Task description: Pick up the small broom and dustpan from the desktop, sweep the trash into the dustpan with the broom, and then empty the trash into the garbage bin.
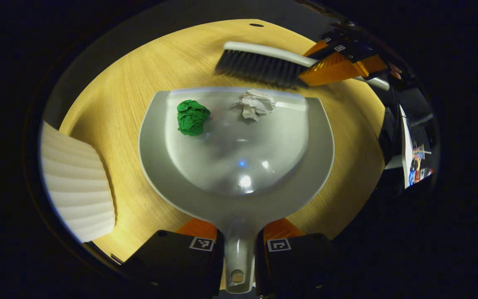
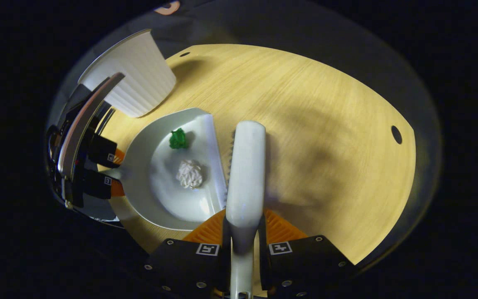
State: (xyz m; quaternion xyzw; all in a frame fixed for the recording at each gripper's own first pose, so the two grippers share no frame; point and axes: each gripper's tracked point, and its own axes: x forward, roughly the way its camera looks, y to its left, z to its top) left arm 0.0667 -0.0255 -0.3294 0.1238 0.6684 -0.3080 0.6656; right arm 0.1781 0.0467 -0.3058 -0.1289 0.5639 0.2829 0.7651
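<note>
1. Risk: both wads, green (image 1: 192, 117) and white (image 1: 256, 104), sit near the dustpan's (image 1: 239, 166) front lip, far from the left tongs (image 1: 239, 249); tipping it forward on the way to the bin (image 1: 77, 187) would spill them onto the tabletop (image 1: 139, 74).
2. Left tongs grasp the dustpan's handle, held level.
3. Right tongs (image 2: 242, 248) clench the broom (image 2: 245, 174), bristles just beyond the lip.

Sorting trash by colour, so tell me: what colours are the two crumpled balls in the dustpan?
One green, one white; left gripper view.
</note>
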